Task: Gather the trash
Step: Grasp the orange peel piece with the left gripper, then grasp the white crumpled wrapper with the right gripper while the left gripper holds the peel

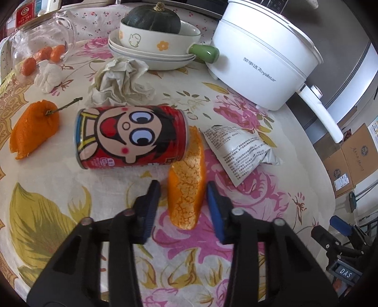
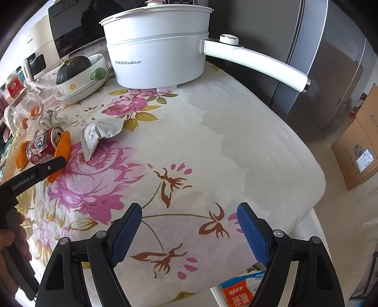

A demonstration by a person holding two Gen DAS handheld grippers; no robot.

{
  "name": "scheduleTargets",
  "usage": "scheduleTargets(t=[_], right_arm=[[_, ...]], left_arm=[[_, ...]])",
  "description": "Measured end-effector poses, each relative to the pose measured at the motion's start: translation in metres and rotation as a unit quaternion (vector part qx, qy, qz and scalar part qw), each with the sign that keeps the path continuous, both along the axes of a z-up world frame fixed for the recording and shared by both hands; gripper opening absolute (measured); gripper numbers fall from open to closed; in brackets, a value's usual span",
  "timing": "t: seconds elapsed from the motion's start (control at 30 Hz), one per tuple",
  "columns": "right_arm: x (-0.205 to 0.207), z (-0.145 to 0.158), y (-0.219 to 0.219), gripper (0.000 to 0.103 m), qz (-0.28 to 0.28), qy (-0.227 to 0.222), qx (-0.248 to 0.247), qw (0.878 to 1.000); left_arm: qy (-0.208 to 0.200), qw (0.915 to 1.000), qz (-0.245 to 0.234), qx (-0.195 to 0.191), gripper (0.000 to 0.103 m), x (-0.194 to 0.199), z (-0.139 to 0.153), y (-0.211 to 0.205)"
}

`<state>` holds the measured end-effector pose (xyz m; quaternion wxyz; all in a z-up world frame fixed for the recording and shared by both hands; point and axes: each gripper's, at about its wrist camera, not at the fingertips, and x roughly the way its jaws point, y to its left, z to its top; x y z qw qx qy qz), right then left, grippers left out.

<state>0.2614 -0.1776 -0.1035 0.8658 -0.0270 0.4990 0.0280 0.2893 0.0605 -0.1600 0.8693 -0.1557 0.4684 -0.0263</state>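
In the left wrist view my left gripper (image 1: pixel 183 191) is open, its blue pads either side of an orange peel strip (image 1: pixel 187 184) lying on the floral tablecloth, not touching it. Just beyond lie a red cartoon can (image 1: pixel 132 137) on its side, a second orange peel with a stem (image 1: pixel 35 128), a crumpled tissue (image 1: pixel 118 80), a small white wad (image 1: pixel 48 76) and a grey-white wrapper (image 1: pixel 238 148). My right gripper (image 2: pixel 189 231) is open and empty over bare cloth near the table's right edge. The can (image 2: pixel 43 147), peel (image 2: pixel 63 146) and wrapper (image 2: pixel 94 135) show far left there.
A white electric pot (image 1: pixel 259 61) with a long handle (image 2: pixel 257 65) stands at the back right. Stacked dishes holding a green squash (image 1: pixel 153 19) sit behind the trash. A tipped glass jar (image 1: pixel 42 44) with small oranges lies at the back left. Cardboard boxes (image 2: pixel 361 144) stand on the floor.
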Motion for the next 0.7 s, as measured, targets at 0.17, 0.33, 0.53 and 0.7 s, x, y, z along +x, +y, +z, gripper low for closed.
scheduleTargets(t=[0.17,0.33,0.53,0.7], right_arm=[[0.004,-0.003,0.000,0.084,-0.010,0.004,0.022,1.000],[0.011,-0.002,0.006,0.084,-0.020,0.002,0.077,0.997],[0.040,-0.009,0.038,0.084,-0.024,0.001,0.146,0.989],[0.065,-0.020,0.070,0.084,-0.006,-0.008,0.168,0.986]], left_arm=[[0.010,0.9995,-0.030,0.002,0.014,-0.010,0.002,-0.003],[0.018,0.9986,-0.049,-0.011,0.012,-0.032,0.014,0.006],[-0.018,0.9974,-0.069,-0.009,0.012,-0.056,0.050,0.024],[-0.042,0.9962,-0.075,0.007,0.012,-0.071,0.069,0.041]])
